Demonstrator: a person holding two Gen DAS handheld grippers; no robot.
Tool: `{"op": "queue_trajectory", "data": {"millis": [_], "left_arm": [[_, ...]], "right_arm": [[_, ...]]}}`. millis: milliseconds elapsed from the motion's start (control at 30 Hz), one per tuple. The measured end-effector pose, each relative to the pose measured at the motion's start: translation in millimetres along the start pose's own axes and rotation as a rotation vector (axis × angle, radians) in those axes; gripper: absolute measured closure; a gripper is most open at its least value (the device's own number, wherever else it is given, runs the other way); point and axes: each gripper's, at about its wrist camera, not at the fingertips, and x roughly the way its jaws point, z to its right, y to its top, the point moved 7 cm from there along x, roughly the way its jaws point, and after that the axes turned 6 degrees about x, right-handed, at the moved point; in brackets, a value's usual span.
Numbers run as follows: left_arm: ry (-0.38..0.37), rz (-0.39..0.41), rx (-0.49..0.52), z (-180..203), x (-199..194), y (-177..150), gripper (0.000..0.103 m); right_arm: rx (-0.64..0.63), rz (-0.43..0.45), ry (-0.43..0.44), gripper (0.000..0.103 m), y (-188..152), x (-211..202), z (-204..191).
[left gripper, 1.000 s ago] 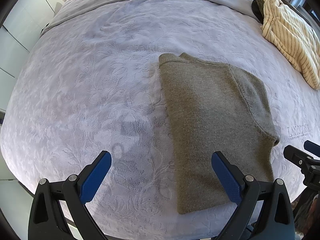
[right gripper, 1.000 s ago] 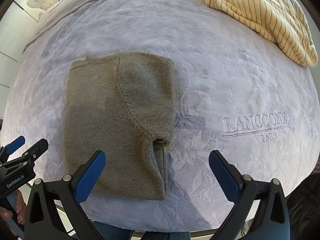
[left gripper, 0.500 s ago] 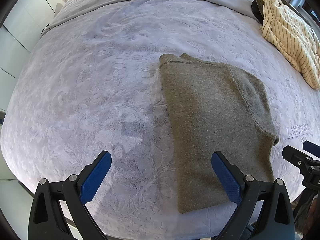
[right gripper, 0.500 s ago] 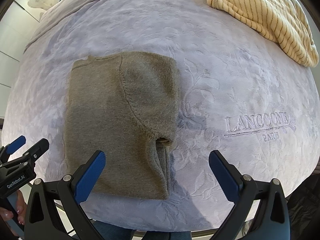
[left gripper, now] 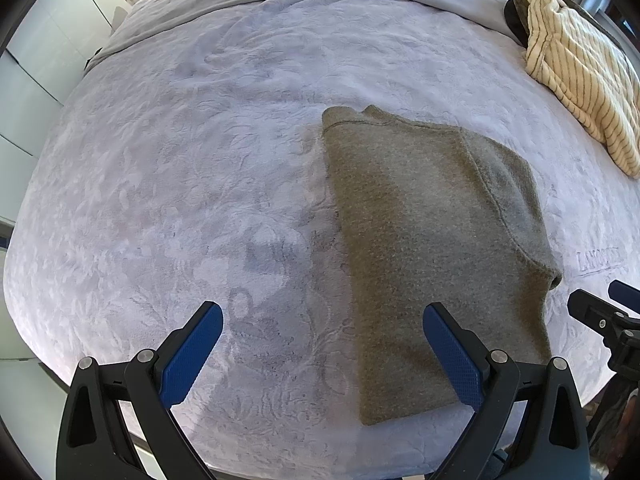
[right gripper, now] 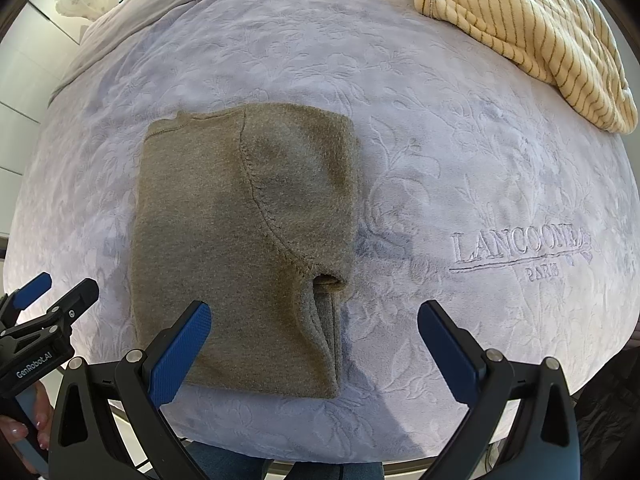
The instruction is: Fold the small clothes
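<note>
An olive-grey knitted garment (left gripper: 432,240) (right gripper: 240,232) lies folded lengthwise on the lavender bedspread (left gripper: 180,180), a sleeve laid over its right side. My left gripper (left gripper: 322,320) hovers open above the garment's near left edge, its right finger over the cloth. My right gripper (right gripper: 314,316) is open too, above the near right edge by the sleeve cuff. Neither holds anything. The right gripper's tip (left gripper: 600,316) shows at the edge of the left wrist view, and the left one (right gripper: 44,320) shows in the right wrist view.
A cream striped garment (left gripper: 584,76) (right gripper: 532,28) lies crumpled at the far right of the bed. "LANCOONE PARIS" (right gripper: 520,248) is embroidered on the bedspread right of the folded garment. A hand (right gripper: 24,436) grips the left tool. White cupboards stand at the left.
Both grippers drifted very slightly; the garment sits a touch lower in the views. Nothing was grasped or let go.
</note>
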Motion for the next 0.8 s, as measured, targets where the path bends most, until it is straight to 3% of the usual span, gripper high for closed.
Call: {"op": "queue_trajectory", "data": {"millis": [800], "left_arm": [[-0.016, 0.015, -0.01, -4.6, 2.7, -1.2, 0.003]], "right_arm": [[0.01, -0.015, -0.002, 0.0, -8.6, 7.7, -7.1]]}}
